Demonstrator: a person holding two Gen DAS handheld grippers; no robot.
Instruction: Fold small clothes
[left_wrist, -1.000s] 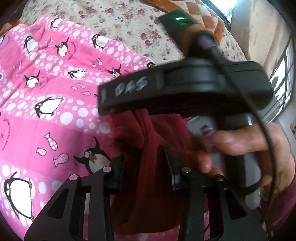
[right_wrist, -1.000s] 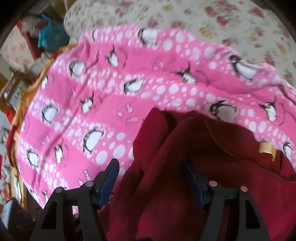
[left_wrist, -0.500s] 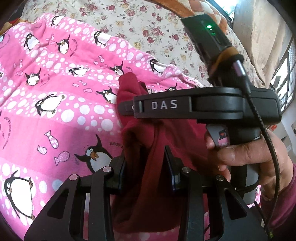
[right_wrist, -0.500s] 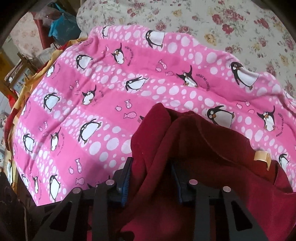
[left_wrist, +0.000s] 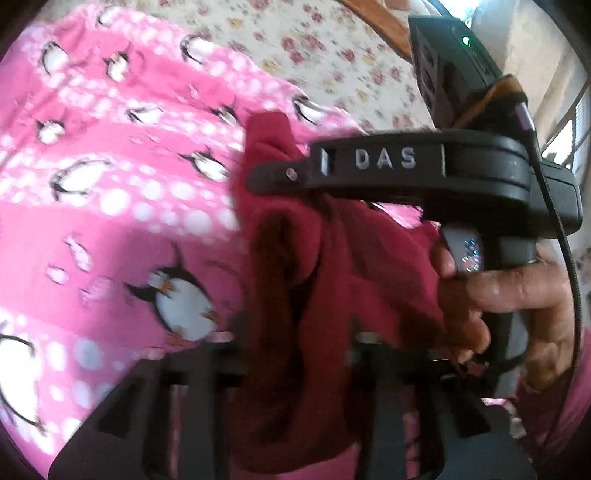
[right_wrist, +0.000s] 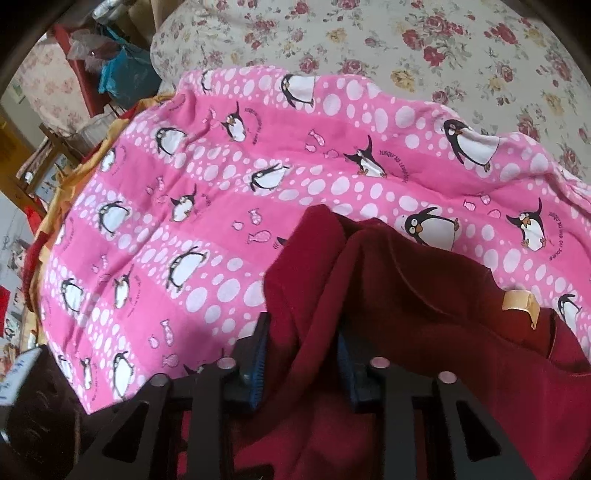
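Observation:
A dark red garment (right_wrist: 406, 295) lies bunched on a pink penguin-print blanket (right_wrist: 207, 206). It has a tan neck label (right_wrist: 519, 302). My right gripper (right_wrist: 301, 358) is shut on a fold of the garment's left edge. In the left wrist view the garment (left_wrist: 314, 280) hangs between the jaws of my left gripper (left_wrist: 295, 332), which is shut on it; this view is blurred. The right gripper's black body marked DAS (left_wrist: 406, 166) and the hand holding it (left_wrist: 517, 295) sit just right of the garment.
The blanket covers a bed with a floral sheet (right_wrist: 424, 48). Cluttered furniture and a blue bag (right_wrist: 122, 74) stand beyond the bed's left edge. A window (left_wrist: 569, 133) is at the far right in the left wrist view.
My right gripper has closed from wide open onto the garment's fold. My left gripper stays shut on the cloth and has lifted it a little.

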